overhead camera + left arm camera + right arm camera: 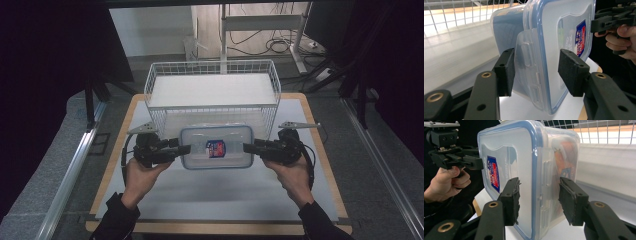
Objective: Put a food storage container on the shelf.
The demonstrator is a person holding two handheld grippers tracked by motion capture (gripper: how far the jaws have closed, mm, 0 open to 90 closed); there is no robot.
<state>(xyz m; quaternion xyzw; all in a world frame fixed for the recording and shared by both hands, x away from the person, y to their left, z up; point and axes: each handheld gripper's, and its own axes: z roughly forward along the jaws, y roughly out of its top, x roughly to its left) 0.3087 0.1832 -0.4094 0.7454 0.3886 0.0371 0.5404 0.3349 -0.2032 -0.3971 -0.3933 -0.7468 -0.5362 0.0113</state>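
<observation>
High view: box (216, 148) sits between your two grippers, long axis running left to right, just in front of the wire basket (212, 90) on the table (210, 197); your left gripper (182, 149) is at its left short end, your right gripper (247, 147) at its right short end, both equally near

Left gripper view: jaws part open, straddling the box's end latch; the lid-side pad (573, 71) stands a little off the blue-rimmed lid, the other pad (505, 71) lies close against the latch flap, though you can't tell if it presses; the box stands on edge here, with the basket wall behind it

Right gripper view: jaws again about half spread over the opposite end; the lid-side pad (511, 200) looks to touch the lid rim, the base-side pad (569, 200) lies close to the base wall, contact unclear; something orange shows through the clear wall

Grip: you seem to hold the box pinched across lid and base at both ends

Next move: the basket lies straight ahead of the box, so you'd likely carry it forward over the near wall, keeping both ends level
</observation>
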